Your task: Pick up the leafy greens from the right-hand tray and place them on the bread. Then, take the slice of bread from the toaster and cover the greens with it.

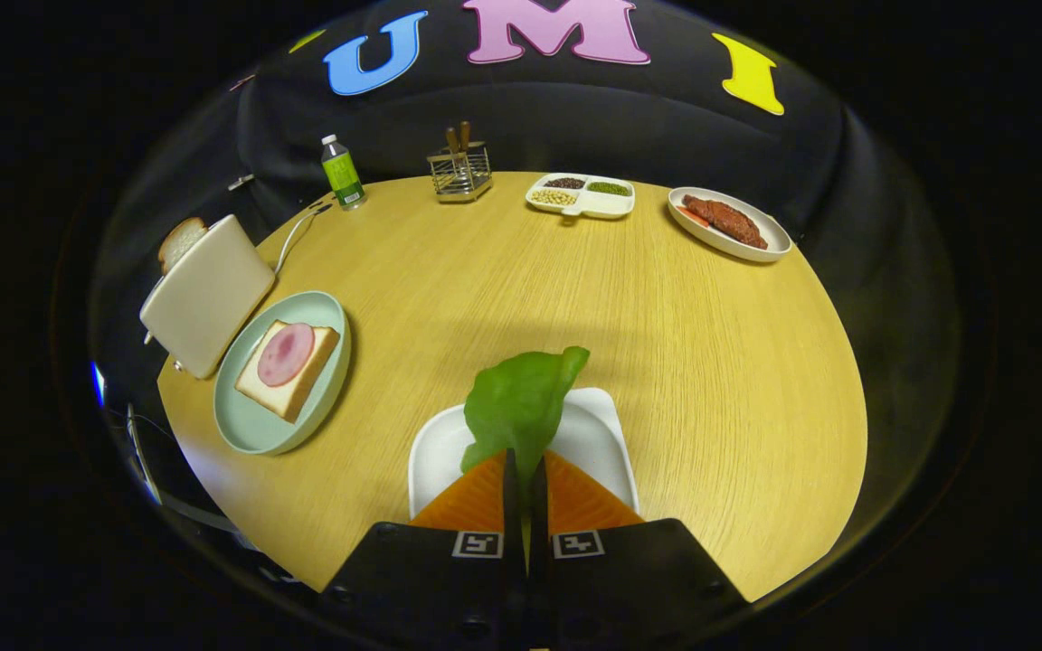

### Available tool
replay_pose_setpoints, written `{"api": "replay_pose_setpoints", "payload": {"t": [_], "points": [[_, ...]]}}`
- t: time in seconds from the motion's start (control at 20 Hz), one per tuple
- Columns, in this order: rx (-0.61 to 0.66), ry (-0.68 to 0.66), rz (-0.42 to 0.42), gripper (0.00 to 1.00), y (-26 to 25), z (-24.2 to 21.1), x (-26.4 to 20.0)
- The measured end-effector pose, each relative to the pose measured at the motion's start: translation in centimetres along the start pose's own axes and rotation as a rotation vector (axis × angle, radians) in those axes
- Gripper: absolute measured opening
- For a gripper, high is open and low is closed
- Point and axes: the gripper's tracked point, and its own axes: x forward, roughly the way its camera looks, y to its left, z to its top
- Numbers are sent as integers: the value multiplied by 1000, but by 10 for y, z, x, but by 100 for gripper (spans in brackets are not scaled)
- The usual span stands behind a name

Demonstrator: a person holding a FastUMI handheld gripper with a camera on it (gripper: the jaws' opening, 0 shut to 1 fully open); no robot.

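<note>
My gripper (524,470) is shut on the near end of a green leaf (521,402), which sticks out ahead of the fingers above a white tray (602,434). To the left, a pale green plate (254,425) holds a slice of bread (299,375) topped with a round pink slice of ham (286,354). Behind that plate stands a cream toaster (206,294) with a second bread slice (180,241) poking out of its top.
The round wooden table (666,344) carries a green bottle (342,172), a wire utensil holder (460,170), a divided dish of beans (582,194) and an oval plate of meat (727,222) along its far edge. A toaster cord (295,240) runs towards the bottle.
</note>
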Motion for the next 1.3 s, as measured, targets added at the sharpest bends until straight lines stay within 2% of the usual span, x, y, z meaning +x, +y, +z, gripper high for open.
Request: {"api": "replay_pose_setpoints", "payload": {"t": [0.3, 0.6, 0.85, 1.15, 1.3], "points": [[33, -80, -7, 5, 28, 51, -31], [13, -134, 8, 5, 74, 90, -50], [-5, -123, 53, 5, 130, 92, -44], [-27, -89, 115, 6, 203, 87, -16], [-56, -71, 120, 5, 228, 83, 3]]}}
